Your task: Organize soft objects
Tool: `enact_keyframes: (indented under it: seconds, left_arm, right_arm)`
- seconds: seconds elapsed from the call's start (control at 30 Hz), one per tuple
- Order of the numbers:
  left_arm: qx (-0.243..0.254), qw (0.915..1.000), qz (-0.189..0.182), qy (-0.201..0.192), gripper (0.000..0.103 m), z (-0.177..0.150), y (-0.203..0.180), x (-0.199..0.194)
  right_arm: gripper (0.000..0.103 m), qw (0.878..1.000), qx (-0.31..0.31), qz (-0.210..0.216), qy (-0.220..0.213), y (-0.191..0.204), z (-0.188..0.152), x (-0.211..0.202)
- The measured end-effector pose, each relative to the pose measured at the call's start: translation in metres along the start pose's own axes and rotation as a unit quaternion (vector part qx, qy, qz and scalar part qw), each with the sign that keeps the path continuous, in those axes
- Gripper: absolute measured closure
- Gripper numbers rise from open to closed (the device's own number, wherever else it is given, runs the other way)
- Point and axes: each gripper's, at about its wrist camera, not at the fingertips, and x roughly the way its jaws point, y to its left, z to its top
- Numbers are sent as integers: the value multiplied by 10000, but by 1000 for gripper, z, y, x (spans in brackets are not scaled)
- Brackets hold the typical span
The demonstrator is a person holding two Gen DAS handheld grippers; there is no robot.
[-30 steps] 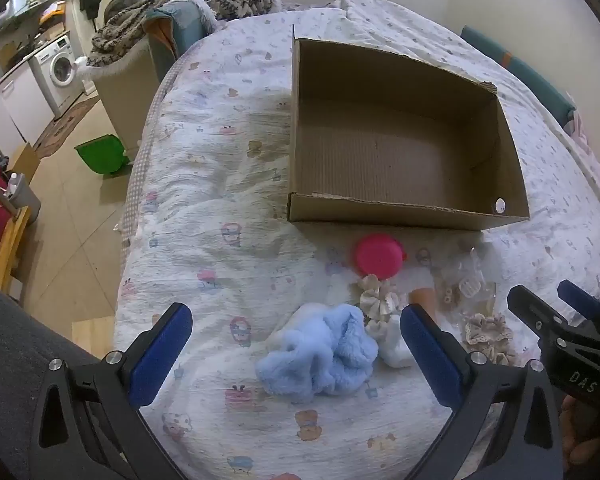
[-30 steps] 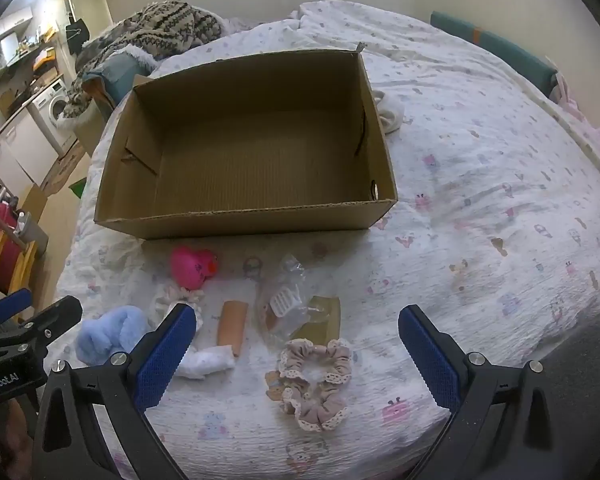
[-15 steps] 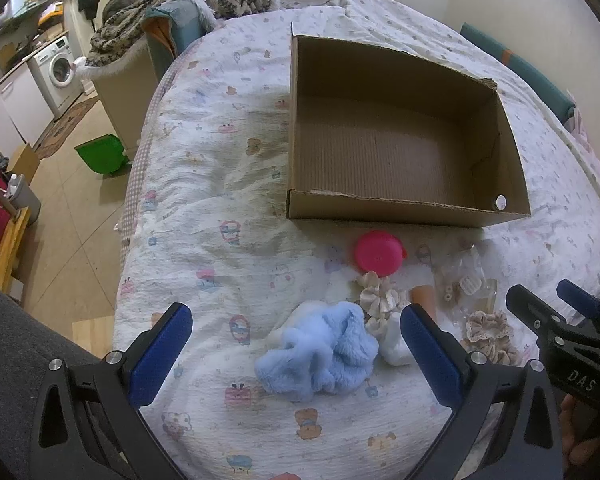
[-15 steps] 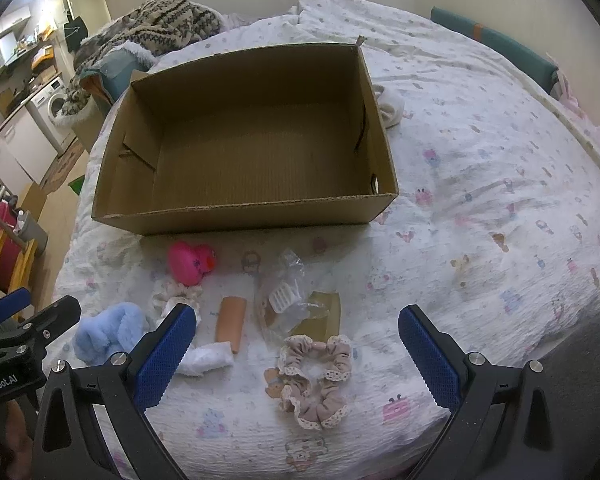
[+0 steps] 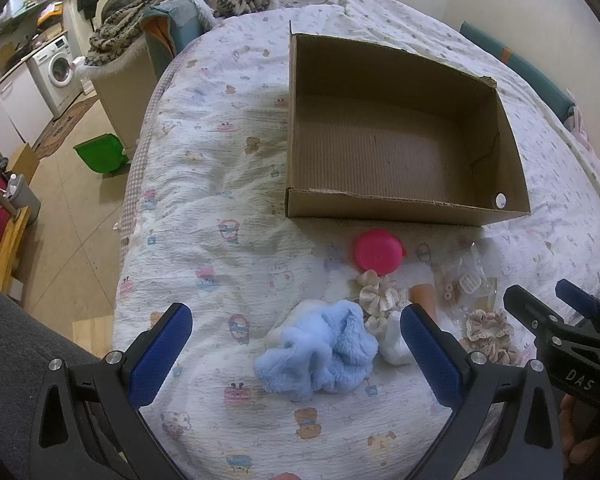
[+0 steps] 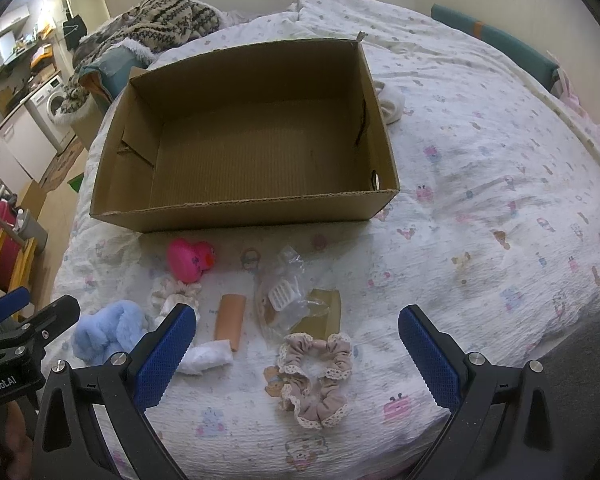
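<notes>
Blue fluffy cloth (image 5: 318, 354) lies bunched on the bed (image 5: 204, 208), near edge, between the spread fingers of the left hand-held gripper (image 5: 296, 354), not touched. Looks light, plush, floppy; likely squashes flat under a pinch and trails loose ends, so take it at the thick middle bunch, not a stray fold. Just right of it a cream scrunchie (image 5: 378, 296) and a white cloth wad (image 6: 206, 358), both soft, light, easy to snag together with the blue one. Beige lace-edged scrunchie (image 6: 316, 376) sits between the fingers of the right hand-held gripper (image 6: 298, 354), also untouched; stretchy ring, best pinched across one side of the loop. Both hand-held grippers are released, jaws wide, holding nothing. Further out: pink rubber duck (image 6: 190, 260), squeezy but probably smooth and rounded, may slip; tan tube (image 6: 230, 320), stiffness cannot tell; crinkly clear plastic bag (image 6: 286, 292) with small bits inside, slippery guess. Cardboard box (image 6: 244, 210) stands beyond the row, open top, nothing in it, so sorting not begun by the look of it. Another white soft thing (image 6: 392, 102) lies behind the box's right wall. Washing machine (image 5: 58, 70) and green bin (image 5: 100, 154) off the bed to the left.
</notes>
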Motion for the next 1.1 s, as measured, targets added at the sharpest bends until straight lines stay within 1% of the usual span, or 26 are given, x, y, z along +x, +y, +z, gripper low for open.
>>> enact_keyframes:
  seconds: [1.1]
  left_arm:
    - [20,10000,-2,67,0,-6,2,7]
  right_arm:
    - [0,10000,-13,-9,35,2,-1,3]
